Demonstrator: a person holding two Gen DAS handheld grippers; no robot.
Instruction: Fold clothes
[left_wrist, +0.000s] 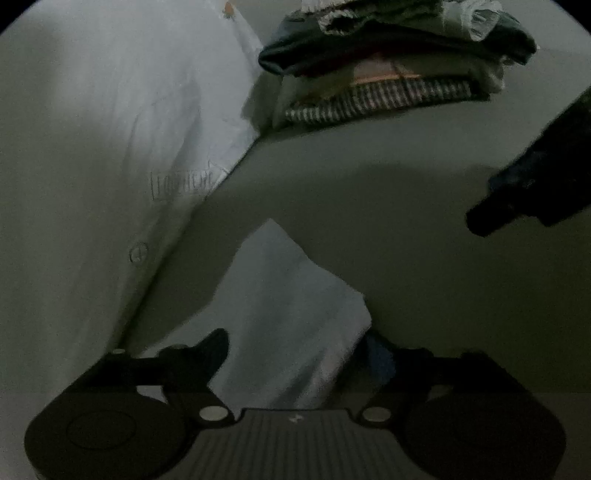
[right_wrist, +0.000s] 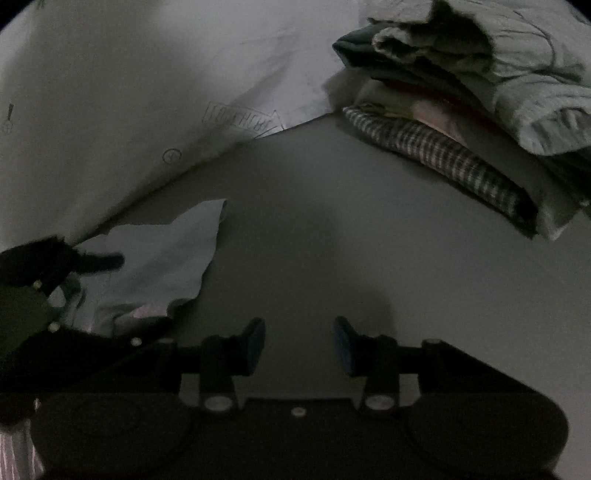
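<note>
A small pale blue cloth (left_wrist: 291, 314) lies between the spread fingers of my left gripper (left_wrist: 299, 350). Its pointed corner sticks forward, and it covers part of the right fingertip (left_wrist: 382, 356). The right wrist view shows the same cloth (right_wrist: 162, 258) at the left, with one dark finger of the left gripper (right_wrist: 99, 260) across it. My right gripper (right_wrist: 299, 341) is open over the bare grey surface with nothing between its blue pads. It also appears as a dark shape (left_wrist: 517, 192) at the right edge of the left wrist view.
A large white shirt (left_wrist: 110, 147), buttoned and carrying printed lettering, spreads over the left side (right_wrist: 110, 92). A stack of folded clothes (left_wrist: 388, 74) sits at the far right, checked fabric at the bottom (right_wrist: 443, 155). Grey tabletop (right_wrist: 332, 221) lies between them.
</note>
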